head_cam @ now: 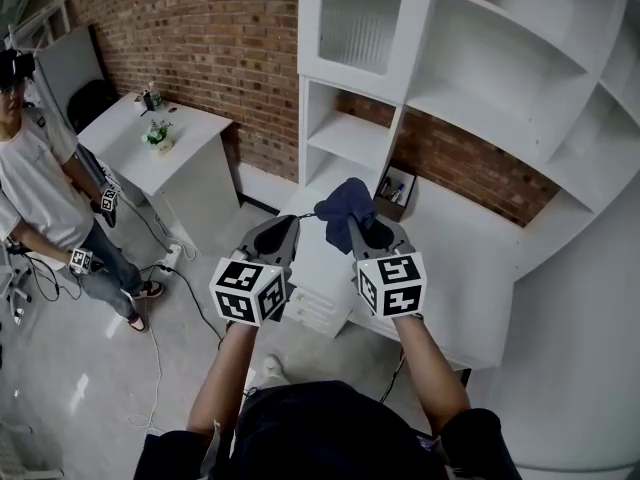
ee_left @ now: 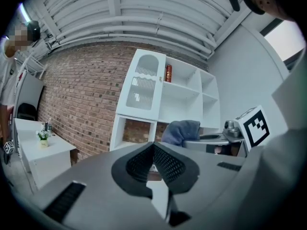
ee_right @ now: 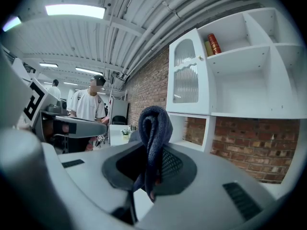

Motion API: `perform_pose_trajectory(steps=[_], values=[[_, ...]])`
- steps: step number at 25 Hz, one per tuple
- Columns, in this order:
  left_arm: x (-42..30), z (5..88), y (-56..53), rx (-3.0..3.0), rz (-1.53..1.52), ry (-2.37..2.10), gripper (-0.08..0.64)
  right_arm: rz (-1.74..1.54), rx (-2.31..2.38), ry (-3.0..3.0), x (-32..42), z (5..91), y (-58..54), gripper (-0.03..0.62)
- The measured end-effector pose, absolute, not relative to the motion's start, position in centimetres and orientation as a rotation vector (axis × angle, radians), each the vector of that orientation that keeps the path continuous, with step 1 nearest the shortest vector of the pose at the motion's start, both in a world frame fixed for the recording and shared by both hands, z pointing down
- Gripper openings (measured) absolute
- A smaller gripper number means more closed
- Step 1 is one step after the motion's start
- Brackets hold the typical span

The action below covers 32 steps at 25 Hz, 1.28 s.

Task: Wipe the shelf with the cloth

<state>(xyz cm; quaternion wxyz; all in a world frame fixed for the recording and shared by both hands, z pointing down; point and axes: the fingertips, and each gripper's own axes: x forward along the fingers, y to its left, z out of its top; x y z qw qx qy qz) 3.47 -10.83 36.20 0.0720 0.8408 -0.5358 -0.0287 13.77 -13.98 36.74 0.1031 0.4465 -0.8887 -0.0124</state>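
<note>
Toward twelve o'clock stood the white shelf unit (head_cam: 345, 138). My right gripper (head_cam: 358, 230) pinched the bunched dark-blue cloth (head_cam: 345, 208); my left gripper (head_cam: 285, 230) was closed, empty. Hard rubbing could tug it free.

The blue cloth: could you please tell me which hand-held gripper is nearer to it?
Right. The right hand-held gripper is shut on the cloth; the left hand-held gripper is shut and empty beside it, not touching.

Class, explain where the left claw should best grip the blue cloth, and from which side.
Probably the bunched top of the cloth above the right claw, coming from the left: it stands free and thick, while the lower end is pinched in that claw.
</note>
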Motion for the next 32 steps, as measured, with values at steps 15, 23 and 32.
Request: perform_pose_trajectory(steps=[15,23,32], values=[[4.5,37.0,-7.3,2.532,-0.037,-1.618,0.015,-0.040,1.298,-2.665,13.8,36.5,-11.7,0.061],[2.3,36.9,-6.5,2.512,-0.048,-1.629,0.015,-0.033,1.323,-2.644,13.0,36.5,-11.4,0.061],[-0.6,36.9,-5.6,2.512,-0.037,-1.625,0.015,-0.024,1.337,-2.634,10.3,36.7,-10.1,0.061]])
